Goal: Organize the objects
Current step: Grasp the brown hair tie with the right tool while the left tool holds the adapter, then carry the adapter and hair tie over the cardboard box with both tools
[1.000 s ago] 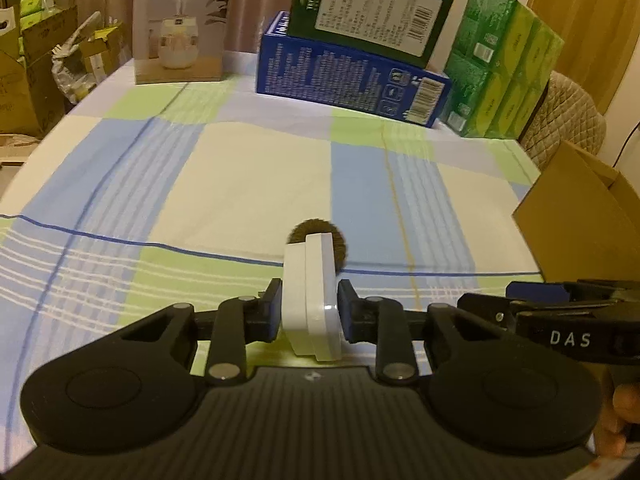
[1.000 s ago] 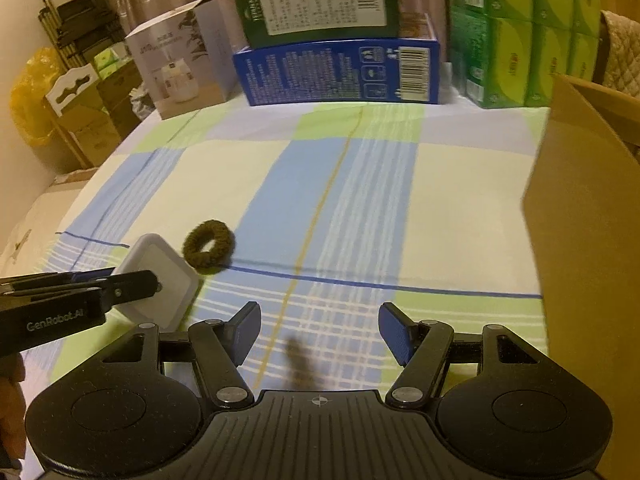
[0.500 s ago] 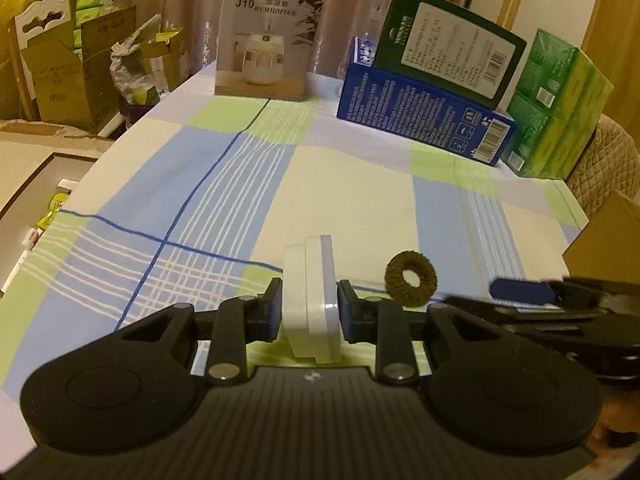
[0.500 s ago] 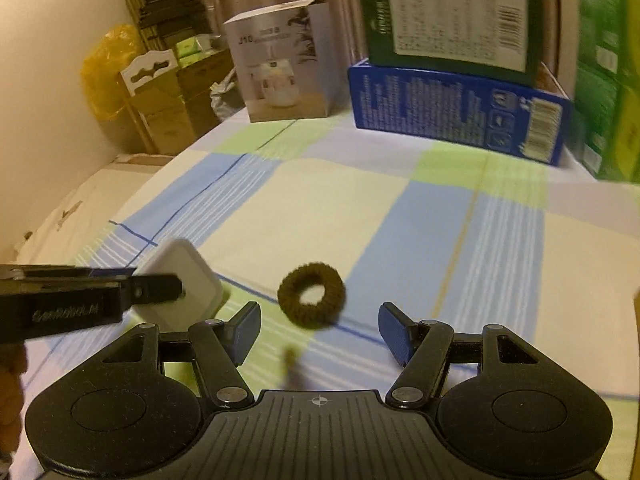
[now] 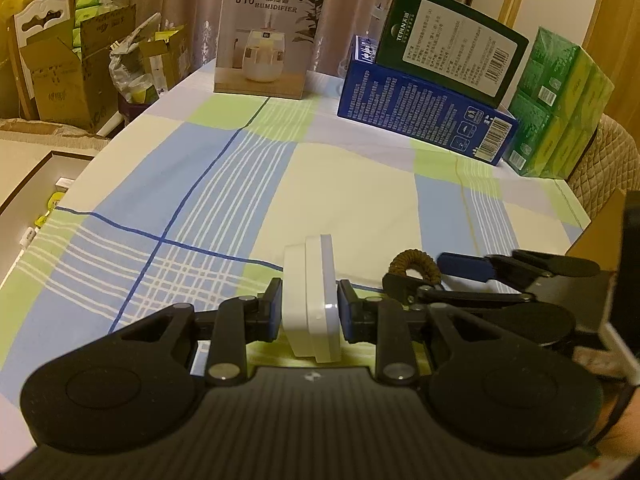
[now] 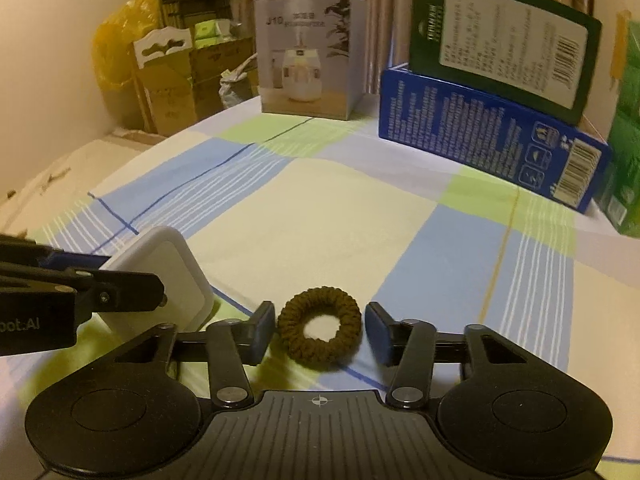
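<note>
The table under its checked cloth [image 5: 360, 184] of blue, green and cream takes up most of the room, and along its far edge the same boxes stand as a second ago: the green stacked packs [image 5: 560, 104], the long blue box [image 5: 424, 116] with the dark green box [image 5: 452, 40] leaning on top of it, and the white humidifier box [image 5: 268, 40] off to the left. A corner of a brown cardboard box [image 5: 600, 232] shows at the right edge in the left view, where a second ago it filled much more of that side. The left gripper [image 5: 310, 312] is clamped tight on a white square device [image 5: 312, 300], held on edge between the pads above the cloth, just as before. The right gripper [image 6: 320, 330] has swung over and dropped: a second ago it pointed at bare cloth with the brown hair tie [image 6: 320, 330] well off to its left by the white device, and now the tie lies flat on the cloth squarely between its two fingers [image 6: 378, 328]. Its jaws were wide then and are closing now; the left pad is just beside the ring, the right pad a little apart. The two grippers sit close together, side by side.
</note>
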